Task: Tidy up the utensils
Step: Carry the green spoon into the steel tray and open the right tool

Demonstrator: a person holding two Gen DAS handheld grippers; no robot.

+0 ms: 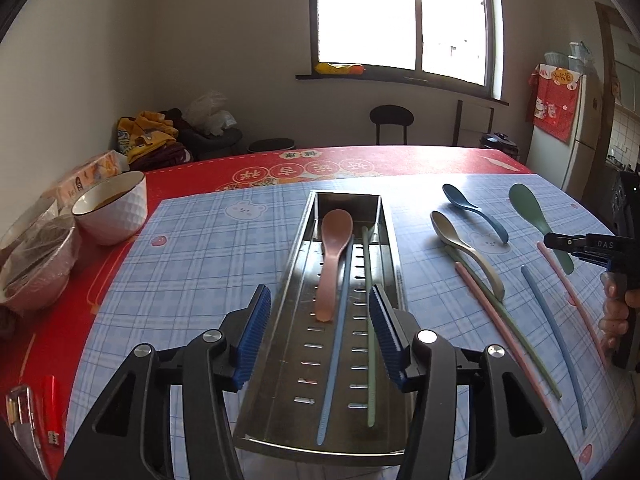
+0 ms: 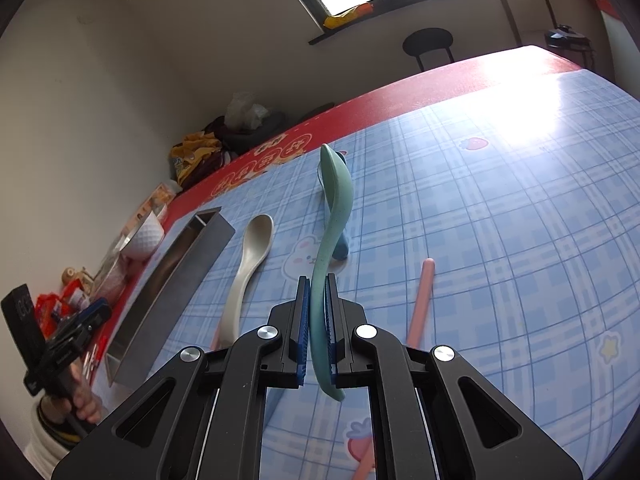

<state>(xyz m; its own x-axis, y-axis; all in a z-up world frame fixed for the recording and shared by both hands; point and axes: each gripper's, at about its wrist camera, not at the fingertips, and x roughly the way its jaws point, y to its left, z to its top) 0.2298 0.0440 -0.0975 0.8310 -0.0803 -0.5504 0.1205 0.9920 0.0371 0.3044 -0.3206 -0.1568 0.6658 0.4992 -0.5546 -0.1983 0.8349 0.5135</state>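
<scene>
Spoons and chopsticks are being sorted into a steel tray on the checked mat. Inside the tray lie a pink spoon, a blue chopstick and a green chopstick. The right gripper has its pads pressed together on the handle of a green spoon, pinching it near mid-handle with the bowl pointing away and the spoon apparently lifted off the mat. The left gripper hangs spread wide over the tray's near end, holding nothing. A beige spoon, a navy spoon and several loose chopsticks lie on the mat right of the tray. The green spoon looks like light, stiff plastic with a smooth curved handle, so it could pivot in the pads; a grip on the flatter middle of the handle seems soundest, and the ribbed blue pads should help against slipping. It will likely need laying lengthwise beside the pink one.
</scene>
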